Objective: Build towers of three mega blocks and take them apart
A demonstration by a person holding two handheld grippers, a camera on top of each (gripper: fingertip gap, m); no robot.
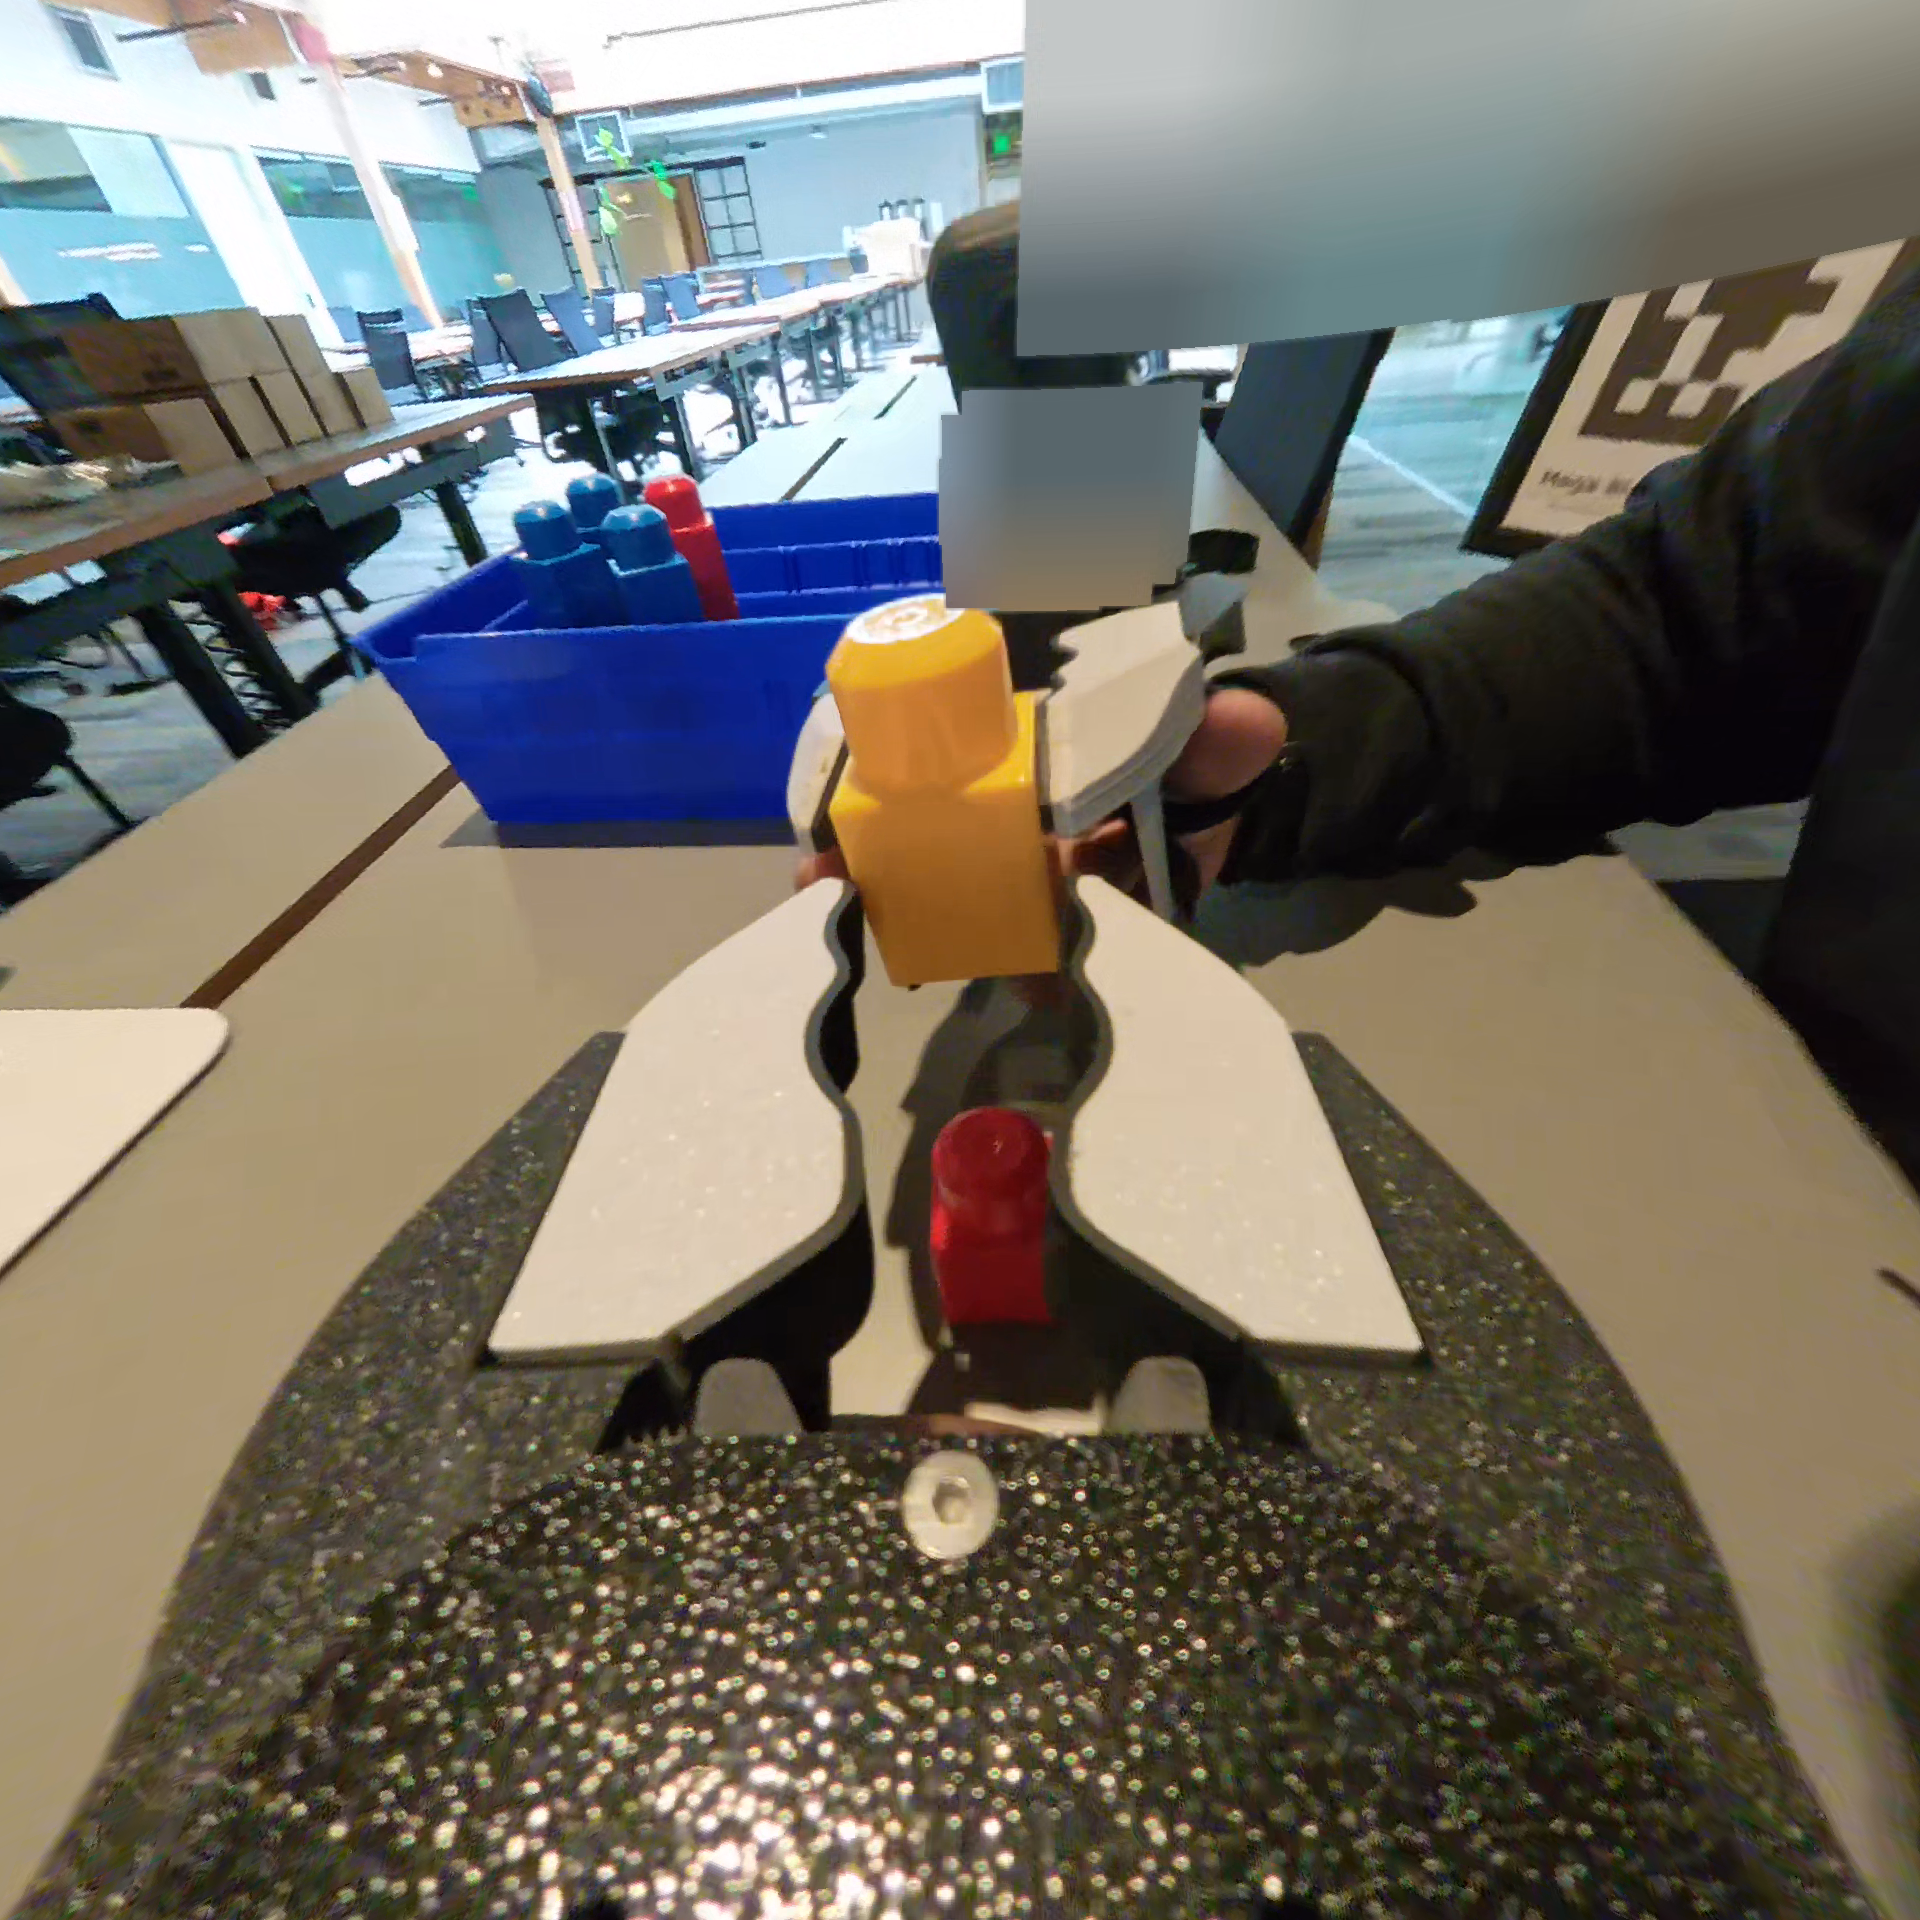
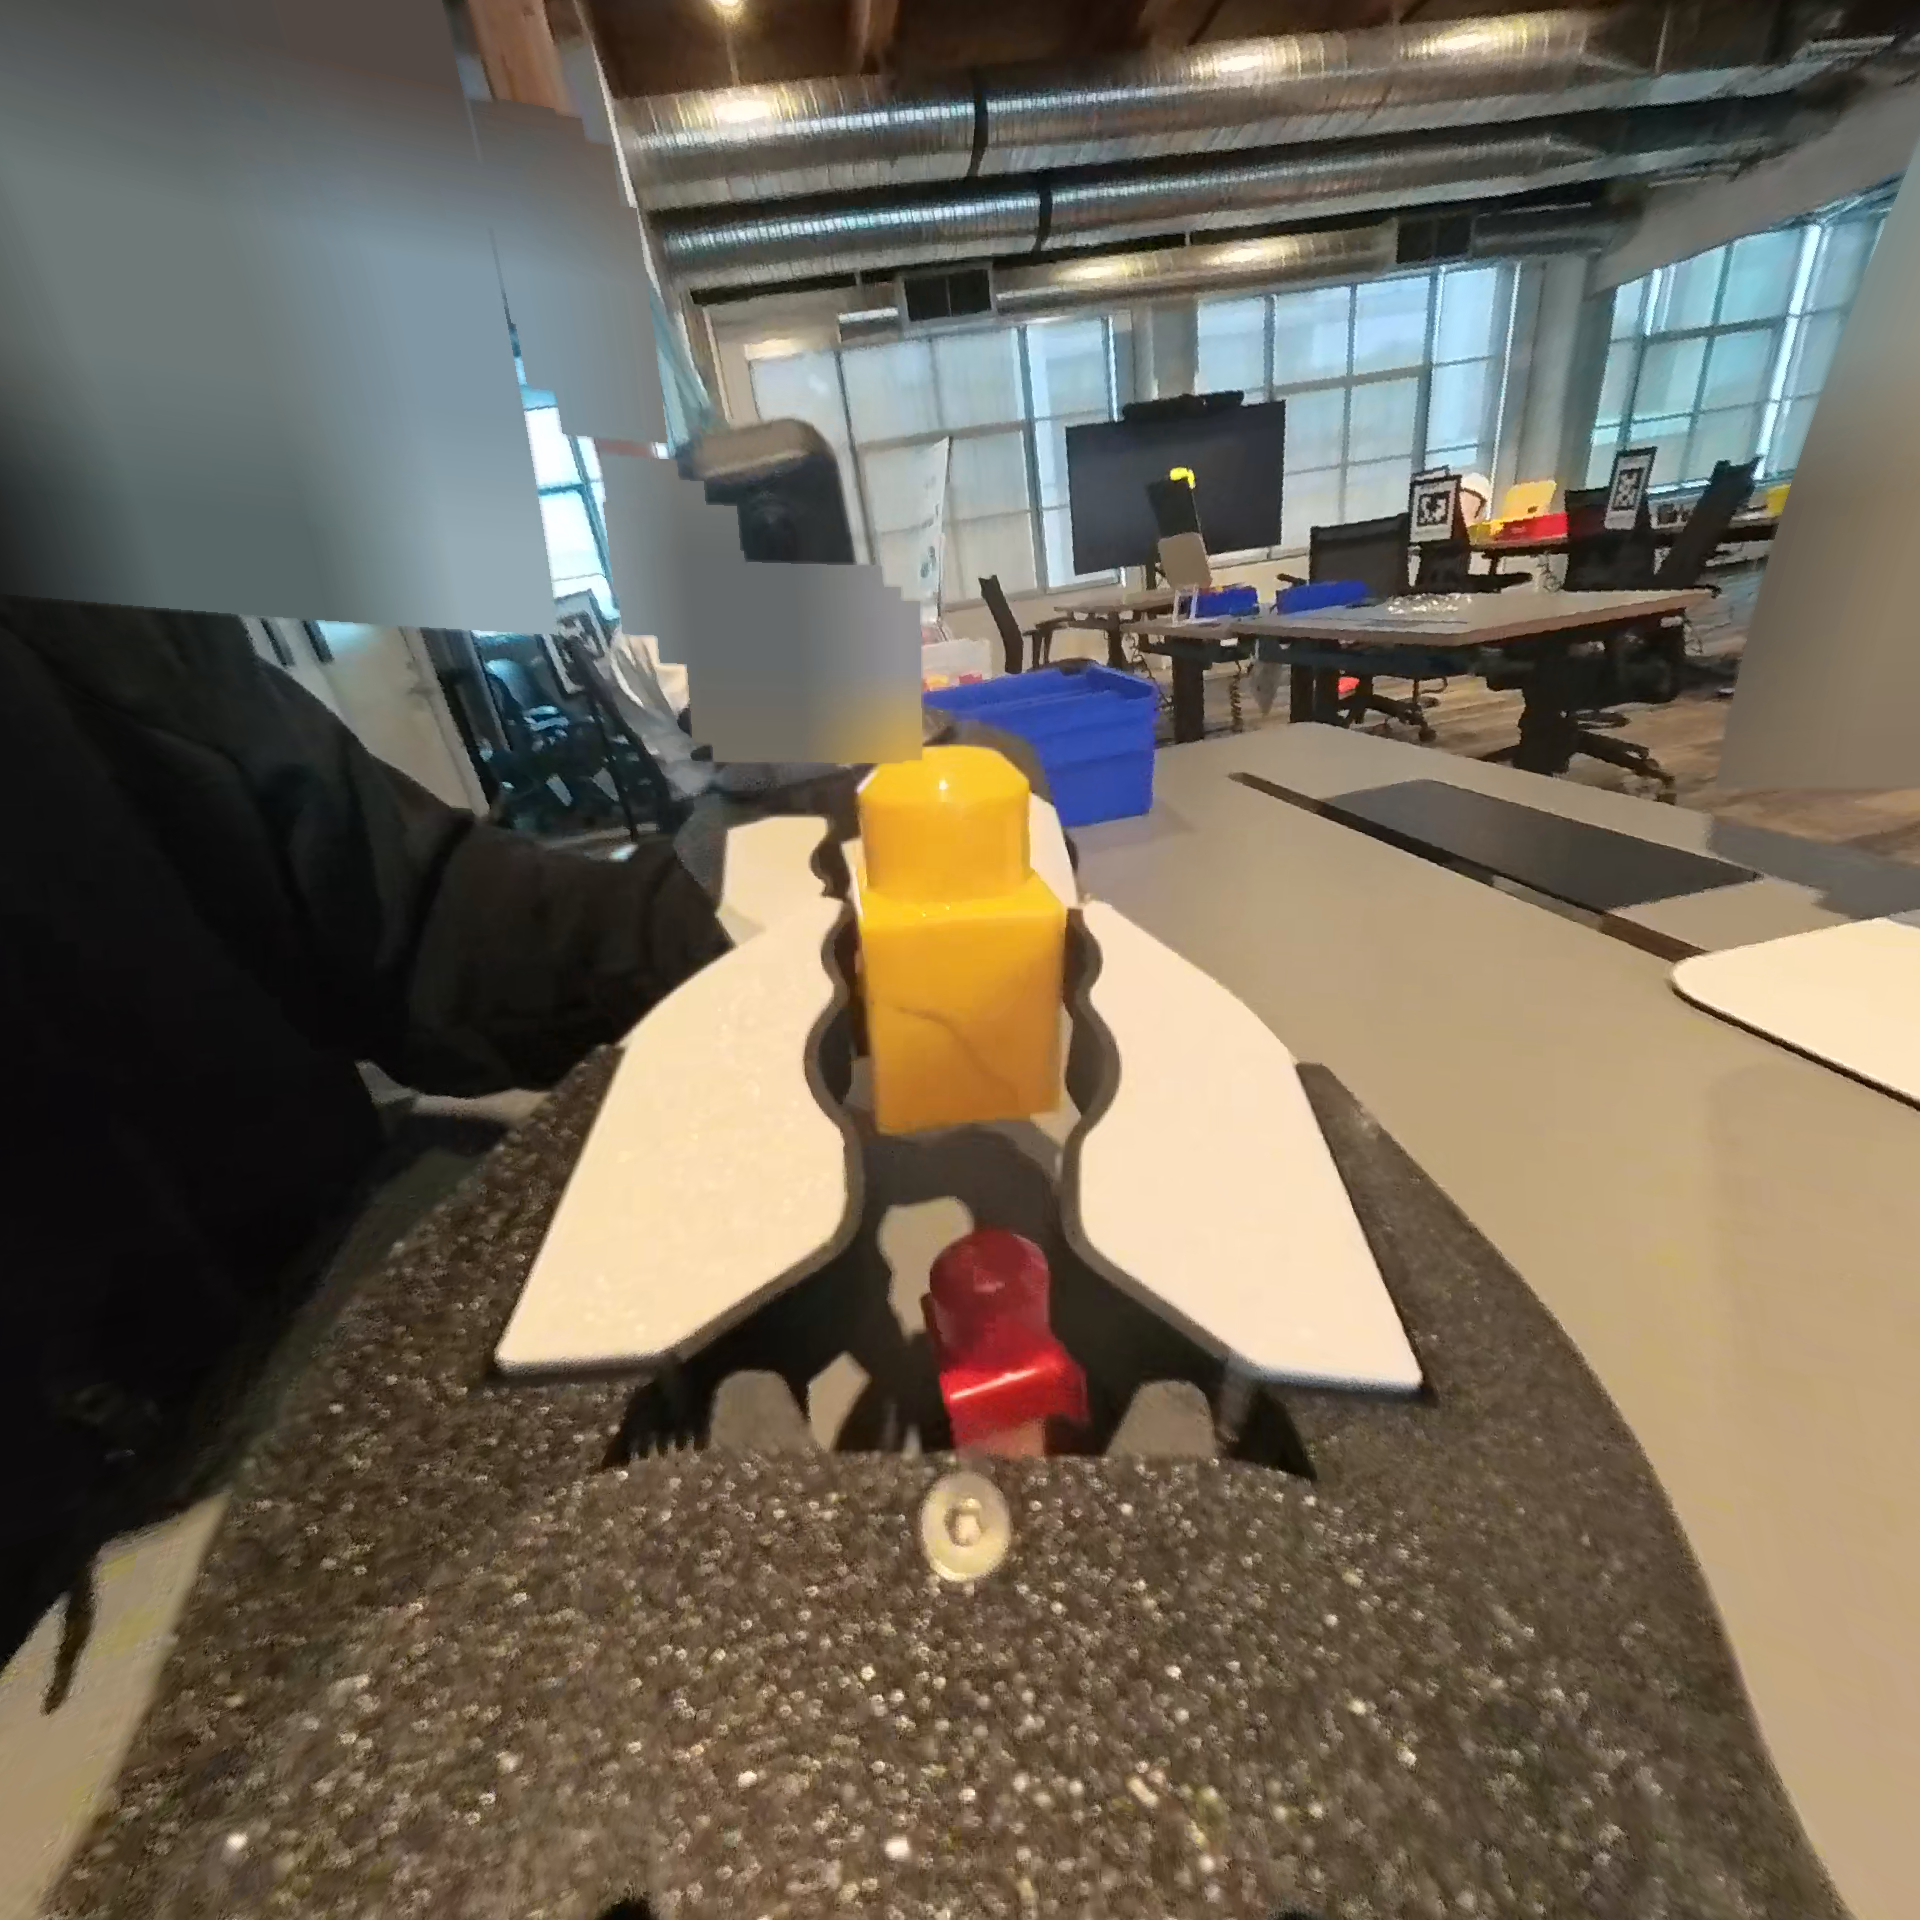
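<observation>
Above the grey table (image 1: 582, 935), both grippers meet on one yellow block (image 1: 951, 821), held in the air between them. From the right wrist view, the right gripper (image 2: 961, 997) is clenched on the block's square body, its white fingers (image 2: 1164, 1081) pressed against either side. From the left wrist view, the left gripper (image 1: 961, 935) has its fingertips level with the lower part of the same block, but whether they are truly pinching it or only flanking it cannot be told for sure. Below, a red block (image 1: 987, 1216) stands upright on the table, stud up, apart from the yellow one and roughly beneath it. Behind, a blue bin (image 1: 623, 707) holds more blocks, blue and red. Judging from this, the step in hand is either seating the yellow block on the red one or having just pulled it off; the views alone do not settle which. If stacking, the next move calls for lining the yellow block's hollow base squarely over the red stud and pressing straight down, ideally with one gripper freed to steady the red block so it does not tip or slide.
</observation>
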